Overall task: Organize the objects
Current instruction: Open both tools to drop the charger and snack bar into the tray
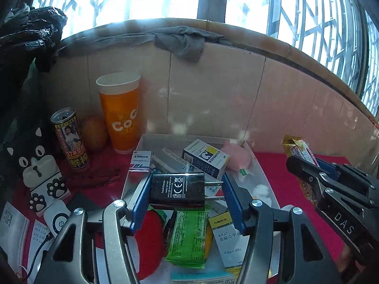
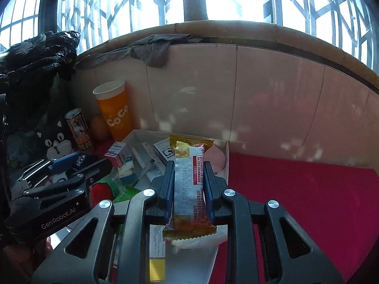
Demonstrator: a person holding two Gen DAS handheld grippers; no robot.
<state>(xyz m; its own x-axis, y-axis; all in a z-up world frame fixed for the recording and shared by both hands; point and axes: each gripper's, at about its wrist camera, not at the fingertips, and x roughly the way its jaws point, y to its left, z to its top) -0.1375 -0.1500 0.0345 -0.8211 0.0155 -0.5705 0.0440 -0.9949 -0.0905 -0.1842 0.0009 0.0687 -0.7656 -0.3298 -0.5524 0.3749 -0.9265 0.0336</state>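
Red-covered bench (image 2: 308, 189): left fingers (image 1: 187, 189) pinch a rigid, light charger (image 1: 177, 188); right fingers (image 2: 188, 179) are clamped mid-length on a crinkly, slippery snack bar (image 2: 189, 184)

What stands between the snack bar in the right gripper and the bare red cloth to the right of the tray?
Nothing visible does. The right gripper is shut on the snack bar near the right wall of the white tray, and the red cloth beyond that wall lies bare in this view.
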